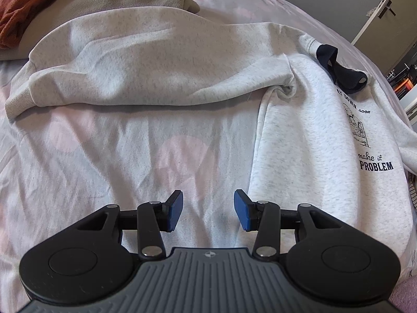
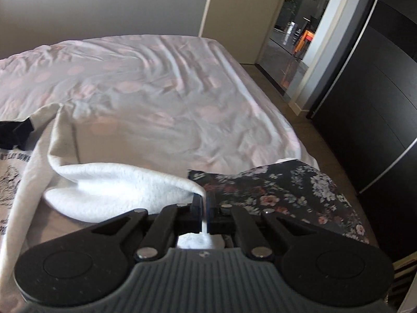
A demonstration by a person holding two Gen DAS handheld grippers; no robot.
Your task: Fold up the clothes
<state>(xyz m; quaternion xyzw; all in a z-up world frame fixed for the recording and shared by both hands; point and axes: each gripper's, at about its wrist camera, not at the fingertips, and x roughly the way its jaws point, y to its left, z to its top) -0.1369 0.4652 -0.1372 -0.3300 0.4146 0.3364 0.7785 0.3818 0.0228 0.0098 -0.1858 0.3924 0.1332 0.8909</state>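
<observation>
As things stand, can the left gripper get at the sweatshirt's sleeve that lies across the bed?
Probably yes. The left gripper is open and holds nothing, and only bare bedsheet lies between it and the sleeve. The right gripper is shut on another part of the sweatshirt.

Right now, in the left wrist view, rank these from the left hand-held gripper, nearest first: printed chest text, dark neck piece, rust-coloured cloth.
From the left hand-held gripper:
1. Printed chest text, on the right of the grey sweatshirt.
2. Dark neck piece, upper right.
3. Rust-coloured cloth, far top left corner.

Pink-dotted bedsheet, dark wardrobe, open doorway, door handle.
</observation>
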